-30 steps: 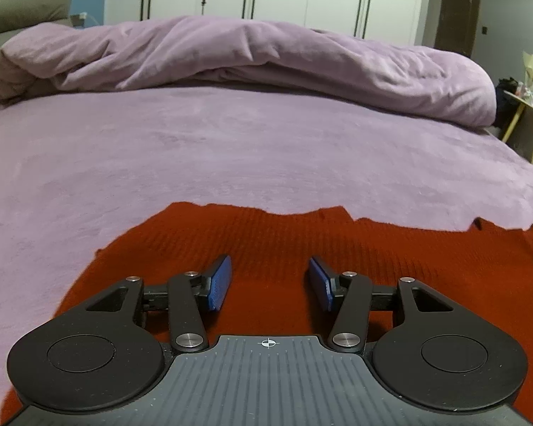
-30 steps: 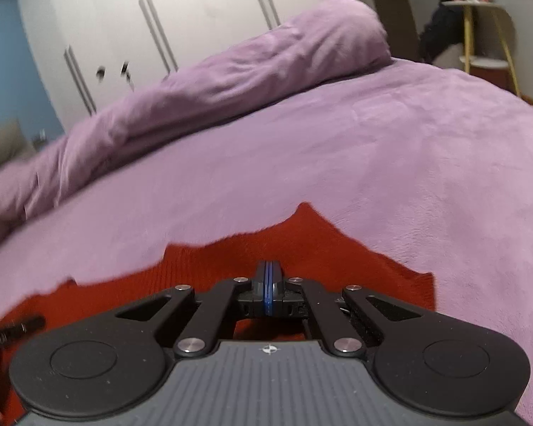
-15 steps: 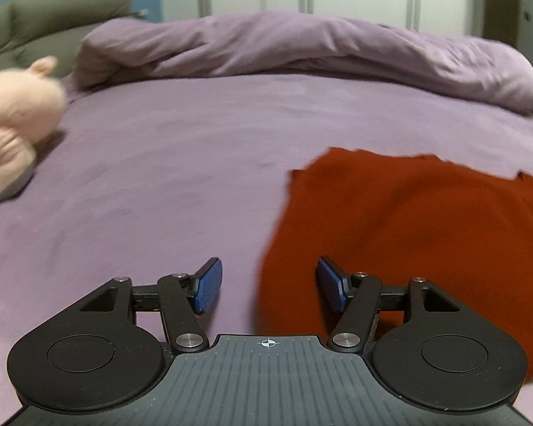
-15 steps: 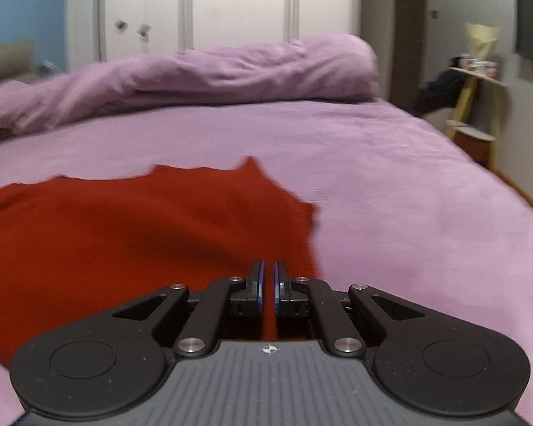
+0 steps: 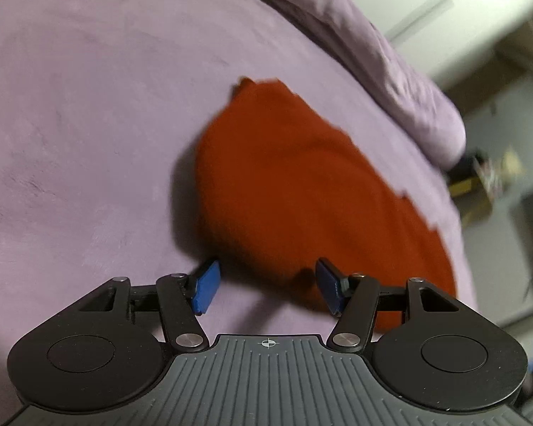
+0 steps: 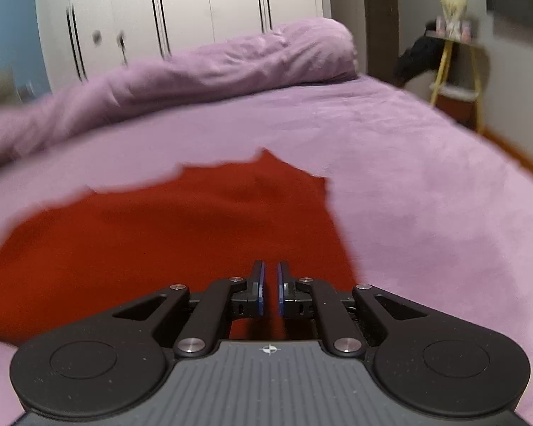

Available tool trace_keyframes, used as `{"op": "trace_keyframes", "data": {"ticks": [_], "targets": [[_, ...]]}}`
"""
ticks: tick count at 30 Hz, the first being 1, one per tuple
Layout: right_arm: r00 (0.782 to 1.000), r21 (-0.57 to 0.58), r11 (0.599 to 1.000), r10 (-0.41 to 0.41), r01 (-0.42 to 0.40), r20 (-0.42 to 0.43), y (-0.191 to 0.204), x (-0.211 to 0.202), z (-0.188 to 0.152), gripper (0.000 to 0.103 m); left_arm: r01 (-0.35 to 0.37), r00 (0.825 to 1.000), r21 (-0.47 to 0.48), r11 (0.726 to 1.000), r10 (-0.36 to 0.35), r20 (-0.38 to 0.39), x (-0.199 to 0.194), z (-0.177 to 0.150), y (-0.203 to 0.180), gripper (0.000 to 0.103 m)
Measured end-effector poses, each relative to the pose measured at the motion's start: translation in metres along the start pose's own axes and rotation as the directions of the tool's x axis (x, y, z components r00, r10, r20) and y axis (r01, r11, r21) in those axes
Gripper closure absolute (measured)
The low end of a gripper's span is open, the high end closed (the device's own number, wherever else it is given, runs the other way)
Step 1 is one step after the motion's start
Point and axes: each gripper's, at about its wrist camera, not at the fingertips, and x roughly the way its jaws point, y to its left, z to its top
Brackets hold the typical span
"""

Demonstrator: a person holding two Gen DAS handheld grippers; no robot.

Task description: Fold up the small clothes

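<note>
A red knit garment (image 5: 302, 184) lies folded flat on the purple bed cover (image 5: 89, 124). In the left wrist view my left gripper (image 5: 266, 289) is open and empty, its blue pads on either side of the garment's near corner. In the right wrist view the garment (image 6: 160, 241) spreads ahead and to the left. My right gripper (image 6: 270, 291) hovers over its near right part with the jaws a narrow gap apart and nothing between them.
A rolled purple duvet (image 6: 195, 74) lies across the far side of the bed. White wardrobe doors (image 6: 181, 17) stand behind it. A yellow-legged side table (image 6: 455, 64) with small items stands beyond the bed's right edge.
My right gripper has let go of the garment and its jaws have parted slightly. My left gripper has swung left and tilted, so the garment now lies ahead and to its right.
</note>
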Motion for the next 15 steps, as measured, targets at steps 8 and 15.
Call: {"op": "trace_keyframes", "data": {"ticks": [8,15], "targets": [[0.977,-0.109,0.971,0.211,-0.214,-0.035,0.096,0.005,-0.008,0.097,0.098,0.995,-0.322,0.942,-0.093,0.031,0.027,0.022,0.037,0.076],[0.958,-0.182,0.940,0.283,-0.288,-0.057,0.169,0.020,-0.029,0.098,0.119,0.992,-0.282,0.952,-0.104,0.067,0.021,0.017,0.036,0.080]]}}
